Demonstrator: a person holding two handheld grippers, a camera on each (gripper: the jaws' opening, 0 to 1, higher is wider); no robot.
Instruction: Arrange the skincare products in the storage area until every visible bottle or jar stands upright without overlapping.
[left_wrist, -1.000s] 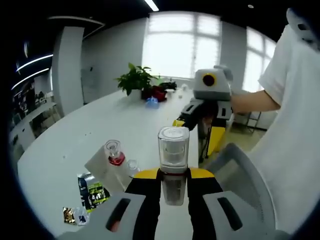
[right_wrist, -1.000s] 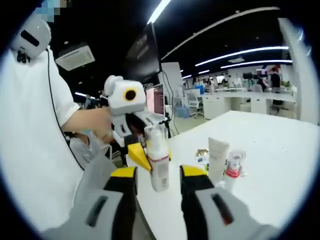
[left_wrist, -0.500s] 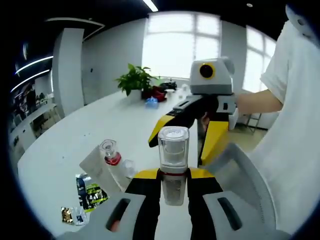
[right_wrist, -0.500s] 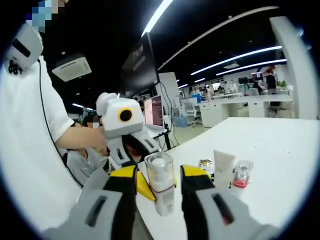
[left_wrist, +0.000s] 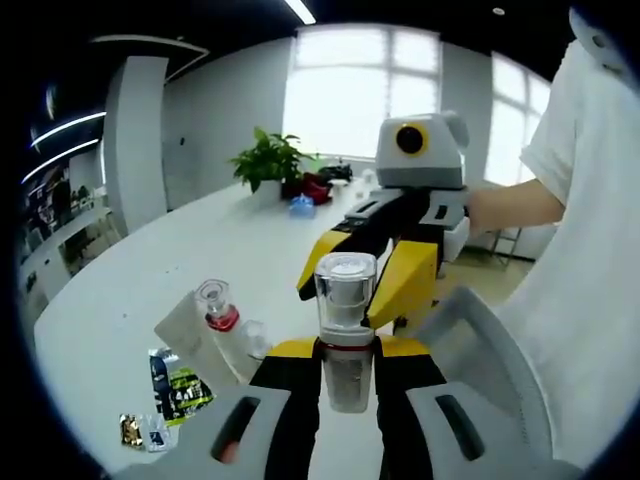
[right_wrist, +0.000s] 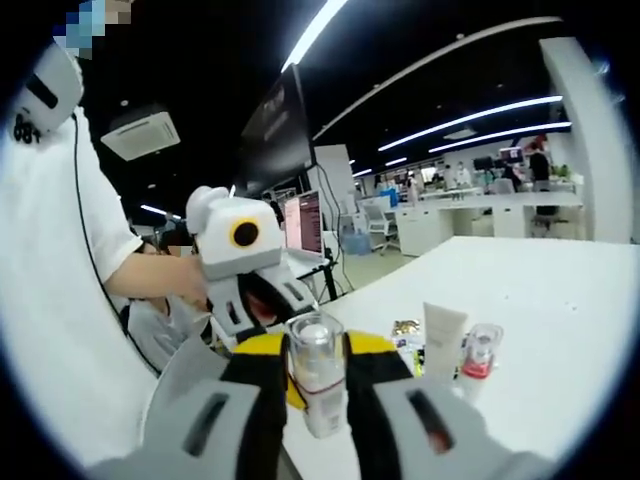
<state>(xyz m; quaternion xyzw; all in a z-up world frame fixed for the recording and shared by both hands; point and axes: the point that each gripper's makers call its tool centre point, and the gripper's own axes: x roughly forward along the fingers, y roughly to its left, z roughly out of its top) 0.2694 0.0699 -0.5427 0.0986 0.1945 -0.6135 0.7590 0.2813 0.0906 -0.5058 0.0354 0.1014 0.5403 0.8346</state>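
The bottle is up off the table, upright, with its clear cap on top and a red band below it, and both grippers are on it at once. In the left gripper view the left gripper pinches its lower body between the jaws, and the right gripper reaches in from the far side around the cap. In the right gripper view the right gripper has its jaws pressed in against the same bottle, the left gripper facing it from behind.

This looks like a handover, so one side should let go only once the other has a firm squeeze. Keep the bottle vertical through the swap; the smooth clear body could slip or twist.

Down on the white table a tube stands upright with a second red-collared bottle just beside it, touching or nearly so. Some packets lie flat near them. Set this one down on bare table near that pair but clear of it, base flat, then open slowly so it doesn't tip.
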